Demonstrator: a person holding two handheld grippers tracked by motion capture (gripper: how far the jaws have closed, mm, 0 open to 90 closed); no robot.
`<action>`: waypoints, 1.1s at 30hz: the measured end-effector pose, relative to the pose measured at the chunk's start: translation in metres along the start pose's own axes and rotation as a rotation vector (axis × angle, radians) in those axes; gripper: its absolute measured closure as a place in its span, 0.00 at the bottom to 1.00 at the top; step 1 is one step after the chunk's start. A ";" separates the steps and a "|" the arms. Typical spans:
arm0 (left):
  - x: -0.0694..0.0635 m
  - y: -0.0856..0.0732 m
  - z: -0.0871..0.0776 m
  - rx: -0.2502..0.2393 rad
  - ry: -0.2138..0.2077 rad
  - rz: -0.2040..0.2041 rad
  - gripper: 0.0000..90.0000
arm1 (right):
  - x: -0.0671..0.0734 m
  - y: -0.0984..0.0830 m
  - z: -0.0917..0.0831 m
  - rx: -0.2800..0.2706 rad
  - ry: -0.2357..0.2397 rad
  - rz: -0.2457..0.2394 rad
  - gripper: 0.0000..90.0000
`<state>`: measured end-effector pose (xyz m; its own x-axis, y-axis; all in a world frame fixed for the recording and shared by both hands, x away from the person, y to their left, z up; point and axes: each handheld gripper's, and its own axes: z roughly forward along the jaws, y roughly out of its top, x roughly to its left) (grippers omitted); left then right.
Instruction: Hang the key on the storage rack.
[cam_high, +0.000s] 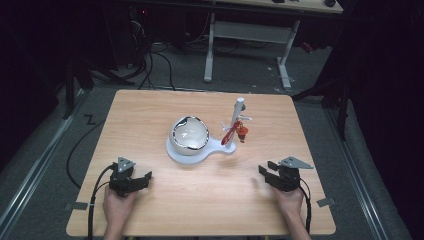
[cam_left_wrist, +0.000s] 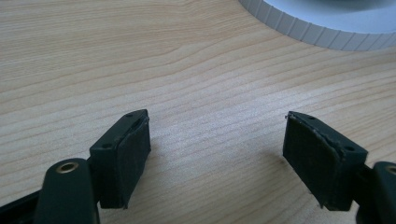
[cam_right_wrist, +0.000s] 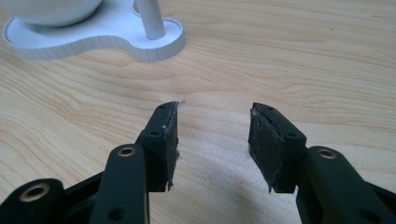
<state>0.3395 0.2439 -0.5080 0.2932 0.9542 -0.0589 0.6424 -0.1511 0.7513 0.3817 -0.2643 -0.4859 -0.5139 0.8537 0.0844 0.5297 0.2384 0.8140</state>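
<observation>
One red trinket (cam_high: 241, 131) on the stand (cam_high: 235, 122) stays indistinct.

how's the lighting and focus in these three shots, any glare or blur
High view: table lit, surroundings dark, glare on the bowl. Left gripper view: pads and wood grain sharp, soft shadows beneath. Right gripper view: white base slightly soft, pads crisp.

White bowl (cam_high: 189, 134), red hanging ornament (cam_high: 242, 132)
</observation>
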 end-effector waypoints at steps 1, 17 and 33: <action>0.000 0.000 0.000 0.000 0.000 0.000 0.27 | 0.000 -0.001 0.001 0.005 -0.003 -0.005 0.58; 0.000 0.000 0.000 0.000 0.001 0.001 0.27 | 0.000 -0.009 0.009 0.046 -0.042 -0.020 0.58; 0.000 0.000 0.000 -0.001 0.002 0.001 0.26 | 0.006 -0.008 0.017 0.127 -0.085 -0.066 0.48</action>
<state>0.3392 0.2435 -0.5081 0.2931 0.9544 -0.0568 0.6415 -0.1523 0.7519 0.3854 -0.2531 -0.5018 -0.4945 0.8690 -0.0205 0.5800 0.3475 0.7367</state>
